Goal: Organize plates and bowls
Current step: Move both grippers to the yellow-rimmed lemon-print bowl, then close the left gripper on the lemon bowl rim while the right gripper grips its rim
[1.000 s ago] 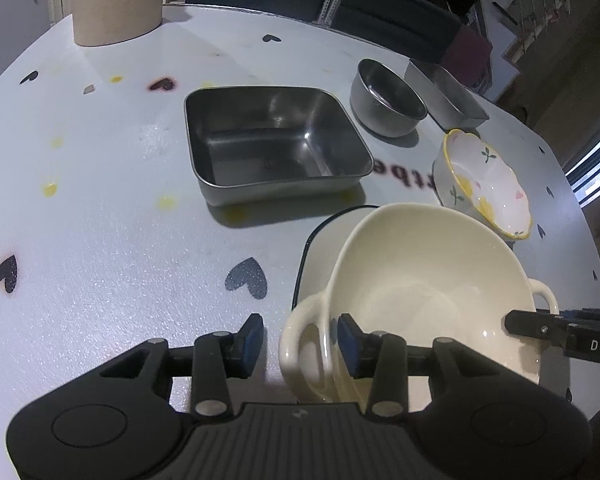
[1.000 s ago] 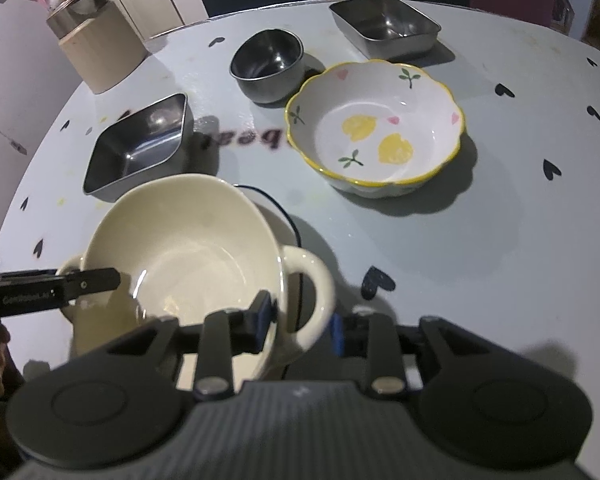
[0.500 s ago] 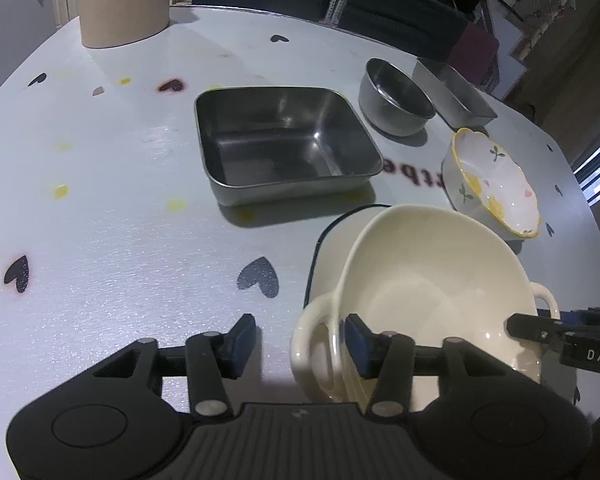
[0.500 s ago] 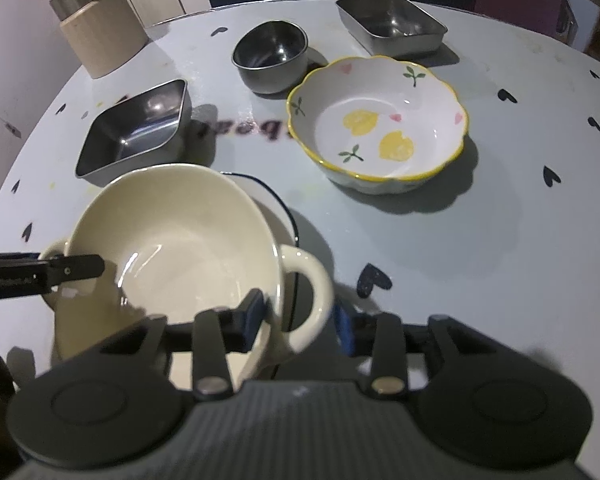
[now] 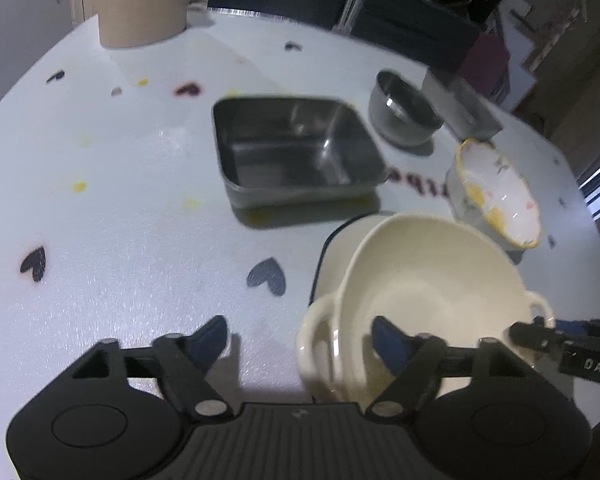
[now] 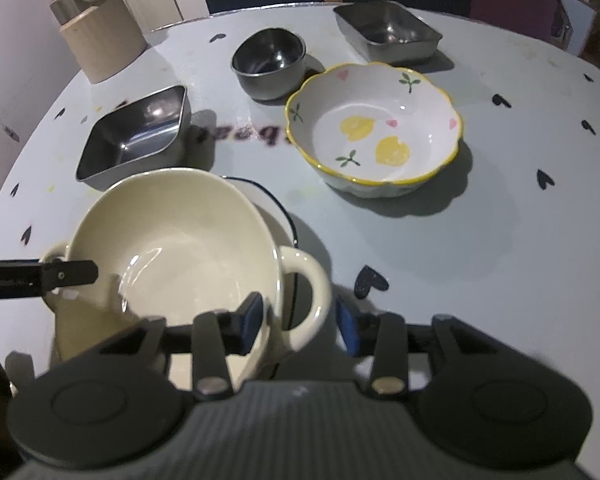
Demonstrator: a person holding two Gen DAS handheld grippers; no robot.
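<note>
**Both grippers loosened around the handles of the cream bowl**

The cream two-handled bowl (image 5: 428, 292) sat on a white plate with a dark rim (image 5: 332, 256), near the front edge of the white table (image 5: 140, 240) printed with small hearts. In the left wrist view the left gripper (image 5: 300, 340) straddled the bowl's near loop handle. Its jaws had just been opening and stood wide: one blue pad hung over bare table clear of the handle, the other sat inside the bowl's rim, and neither appeared to press on the handle between them.

In the right wrist view the right gripper (image 6: 302, 320) straddled the opposite loop handle. Its jaws had just been opening a little and stood about halfway apart. One blue pad lay close against the bowl wall inside the rim, the other stood just clear of the handle's outer curve, so the handle was between the pads without being pinched.

Beyond the bowl stood a square steel tray (image 5: 296, 152), a round steel bowl (image 6: 268, 62) and a second rectangular steel tray (image 6: 386, 30). A scalloped ceramic bowl with a yellow rim and lemon pattern (image 6: 374, 128) rested apart from the plate. A beige cylindrical canister (image 6: 102, 40) stood at the far edge.
</note>
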